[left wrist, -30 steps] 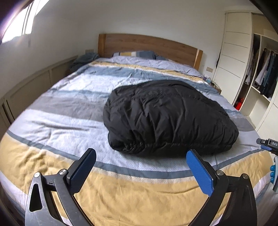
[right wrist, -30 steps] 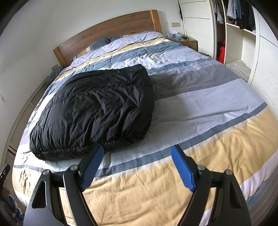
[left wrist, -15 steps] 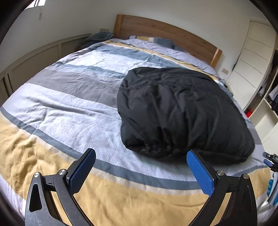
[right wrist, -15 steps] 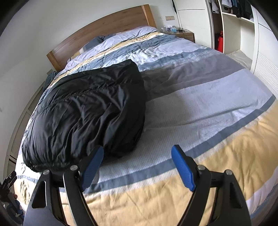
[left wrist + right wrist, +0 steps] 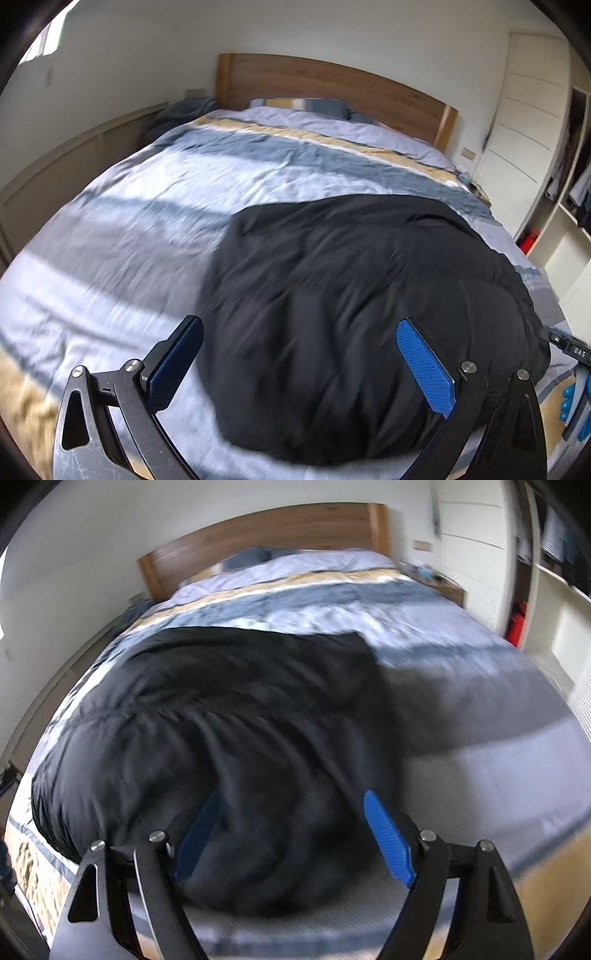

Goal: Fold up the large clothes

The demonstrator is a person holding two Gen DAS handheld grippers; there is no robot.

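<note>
- black puffer jacket lies bundled on the bed, near the foot edge and toward the wardrobe-side half; far hem runs roughly parallel to the wooden headboard
- it sits puffy and rounded, not flat; judgement: already doubled over at least once, further fold or flattening still due
- left gripper released, jaws spread wide, nothing between the pads; aimed down at the jacket's near edge, left pad over bare duvet, right pad over black fabric
- right gripper also released, jaws wide, empty; it frames the near right corner of the jacket; whether the pads touch the fabric I cannot tell, frame is motion-blurred
- why wide: thick padded edge needs a broad bite; narrow jaws would only push it away
- why both at the near edge, one per side: judgement: symmetric grab at the two near corners, so the bulk can be lifted and laid toward the headboard without twisting
- part of the right gripper and a blue-gloved hand show at the lower right edge of the left view; the two tools are close together
- risk: slippery shell plus trapped air; a shallow pinch likely slides off; the fold may spring back
</note>
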